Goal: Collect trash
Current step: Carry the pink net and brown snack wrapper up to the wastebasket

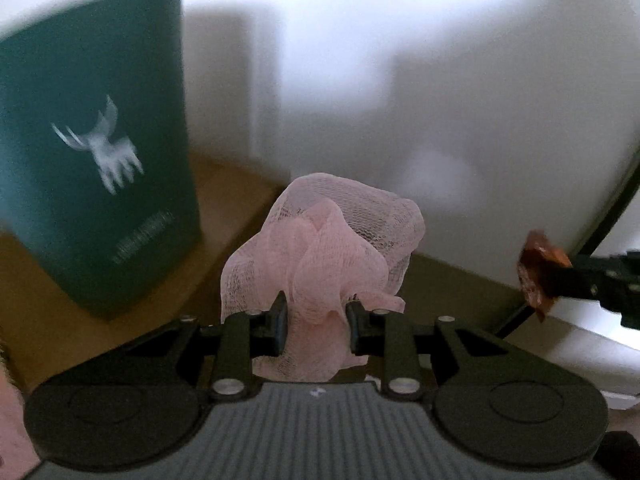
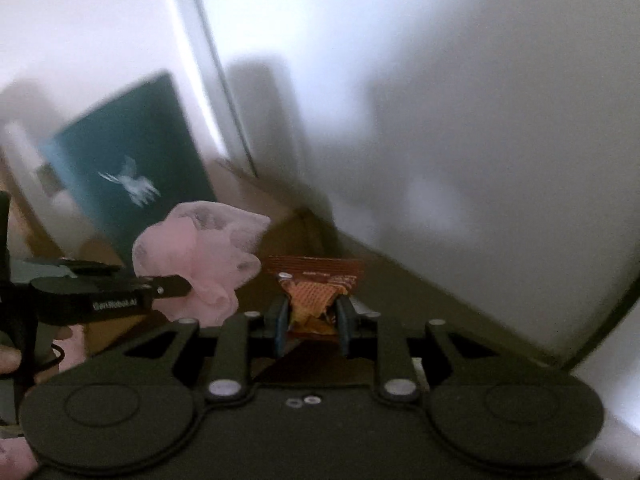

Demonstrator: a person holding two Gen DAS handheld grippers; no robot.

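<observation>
Aloft, both catches:
Left gripper (image 1: 316, 320): fingers pinched on a pink mesh bath pouf (image 1: 324, 248), which billows above the fingertips.
Right gripper (image 2: 312, 320): fingers clamped on a crumpled orange-brown snack wrapper (image 2: 314, 290).
Backdrop: green paper bag (image 1: 92, 152) beyond, left of the fingers.

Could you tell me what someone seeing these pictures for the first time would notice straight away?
Most likely the pink mesh puff, bunched up and pinched in the left gripper, filling the middle of the left wrist view. Next, the dark green paper bag with a white winged emblem, standing on the brown floor by the white wall. The right gripper is clamped on a crinkled orange-brown snack wrapper.
</observation>
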